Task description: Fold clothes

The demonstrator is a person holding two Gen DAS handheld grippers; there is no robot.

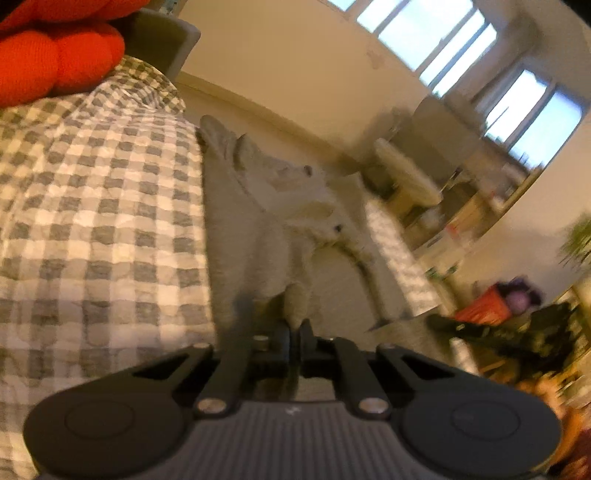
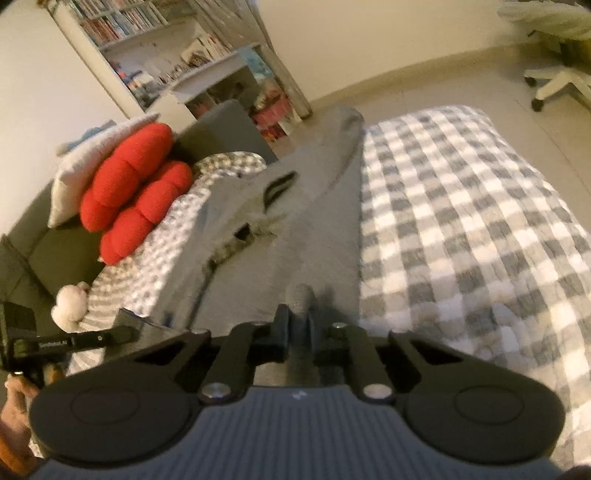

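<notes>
Garment (image 2: 317,236) logo: right wrist only

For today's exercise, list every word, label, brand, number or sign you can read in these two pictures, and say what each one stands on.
"SenRobotAI" (last letters uncertain): small white print on the black arm of the other handheld device, right wrist view.
Book spines on the bookshelf: too small and blurred to read.
Small pale mark on each ribbed grey body behind the tongs: a logo, not legible as text.
Left wrist view: no readable text.
</notes>
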